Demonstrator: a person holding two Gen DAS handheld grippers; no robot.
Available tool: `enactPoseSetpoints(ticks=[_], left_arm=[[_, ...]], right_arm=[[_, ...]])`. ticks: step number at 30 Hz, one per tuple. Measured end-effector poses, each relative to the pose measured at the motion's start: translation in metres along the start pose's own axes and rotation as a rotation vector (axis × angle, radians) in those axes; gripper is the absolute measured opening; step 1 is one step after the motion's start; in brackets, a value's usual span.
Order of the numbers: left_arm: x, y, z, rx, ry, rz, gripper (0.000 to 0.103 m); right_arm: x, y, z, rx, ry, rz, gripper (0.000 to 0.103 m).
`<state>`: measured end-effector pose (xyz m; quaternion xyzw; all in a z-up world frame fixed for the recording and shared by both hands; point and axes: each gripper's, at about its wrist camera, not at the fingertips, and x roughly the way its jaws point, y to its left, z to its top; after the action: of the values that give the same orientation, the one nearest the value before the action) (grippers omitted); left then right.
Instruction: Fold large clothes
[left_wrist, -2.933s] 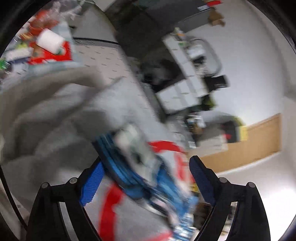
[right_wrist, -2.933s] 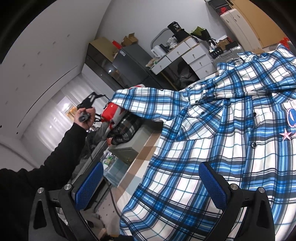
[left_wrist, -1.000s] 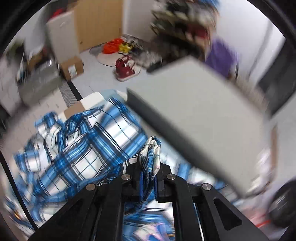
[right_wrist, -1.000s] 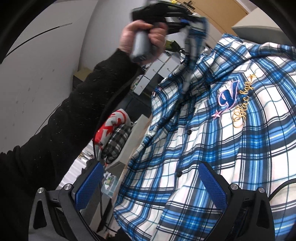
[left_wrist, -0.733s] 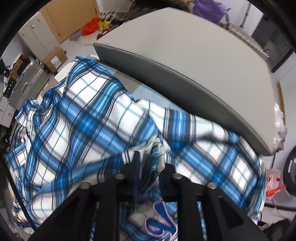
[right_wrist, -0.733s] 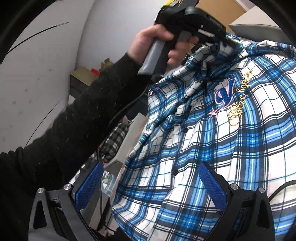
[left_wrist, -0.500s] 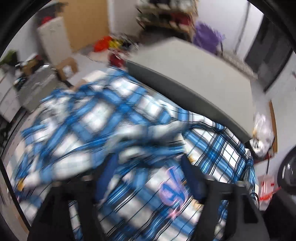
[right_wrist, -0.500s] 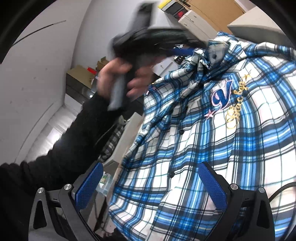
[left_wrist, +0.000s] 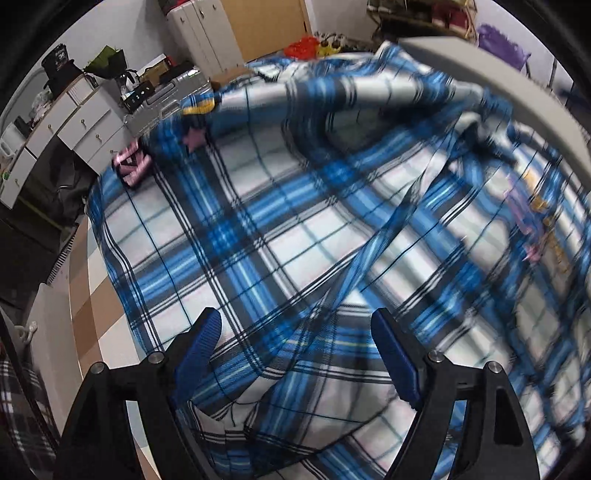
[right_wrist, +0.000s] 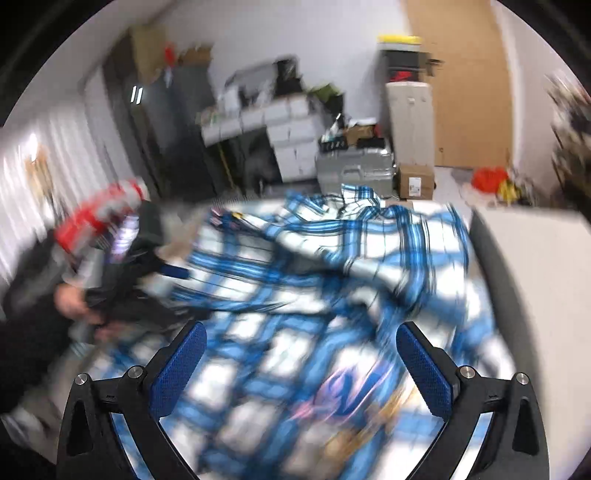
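Shirt (left_wrist: 280, 236) in blue-and-white plaid lies spread and rumpled across the counter (left_wrist: 83, 310), its embroidered chest facing up and one fold of cloth slumped over the middle, as a person works it with a gripper in each hand. Left gripper (left_wrist: 295, 354) hangs steeply over the lower part of the shirt, its jaws opening, blue pads wide apart with cloth under the gap but nothing pinched between them. Right gripper (right_wrist: 301, 363) points across the shirt toward the far side of the room, its jaws also standing apart and empty; the frame is smeared, so detail on that side is hard to read. The person's left hand (right_wrist: 72, 304) and dark sleeve show at the left of the right-hand view, near the shirt's edge. A grey slab (right_wrist: 535, 266) borders the shirt on one side, and a second garment in red and dark check (right_wrist: 107, 214) sits beyond the counter. By the look of it the folding has barely started: the shirt is laid out but still creased, sleeves and sides not yet brought in, no neat rectangle formed
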<state>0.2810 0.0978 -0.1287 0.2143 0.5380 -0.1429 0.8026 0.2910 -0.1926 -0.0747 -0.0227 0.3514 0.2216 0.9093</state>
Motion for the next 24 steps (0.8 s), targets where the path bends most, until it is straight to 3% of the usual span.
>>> enactPoseSetpoints(ticks=[4,8,9,10,12,13,14,15,21,24], left_arm=[[0.010,-0.009,0.007,0.007,0.019,0.020,0.080],[0.006,-0.004,0.007,-0.030,0.001,-0.002,0.079],[0.005,-0.003,0.008,-0.033,-0.007,-0.007,0.078],[0.004,-0.003,0.007,-0.035,-0.015,-0.010,0.071],[0.000,-0.002,0.007,-0.038,-0.030,-0.029,0.050],[0.000,0.001,0.001,-0.045,-0.035,-0.034,0.028],[0.000,0.001,0.000,-0.050,-0.033,-0.046,0.018],[-0.001,0.000,0.000,-0.059,-0.036,-0.057,0.017],[-0.004,-0.016,-0.015,-0.010,-0.020,-0.028,0.002],[-0.010,-0.025,-0.024,0.015,-0.009,0.001,0.002]], right_arm=[[0.077,-0.019,0.041,-0.147,0.168,-0.175,0.103],[0.127,-0.044,0.054,-0.162,0.281,-0.199,0.096],[0.137,-0.051,0.054,-0.161,0.317,-0.188,0.079],[0.146,-0.057,0.054,-0.153,0.349,-0.185,0.054],[0.155,-0.068,0.051,-0.121,0.400,-0.170,0.027],[0.156,-0.071,0.051,-0.113,0.399,-0.164,0.015],[0.155,-0.073,0.053,-0.112,0.373,-0.167,0.010],[0.152,-0.074,0.054,-0.109,0.352,-0.165,0.005],[0.152,-0.089,0.087,-0.035,0.285,-0.103,0.003],[0.170,-0.103,0.103,0.014,0.345,-0.074,0.004]])
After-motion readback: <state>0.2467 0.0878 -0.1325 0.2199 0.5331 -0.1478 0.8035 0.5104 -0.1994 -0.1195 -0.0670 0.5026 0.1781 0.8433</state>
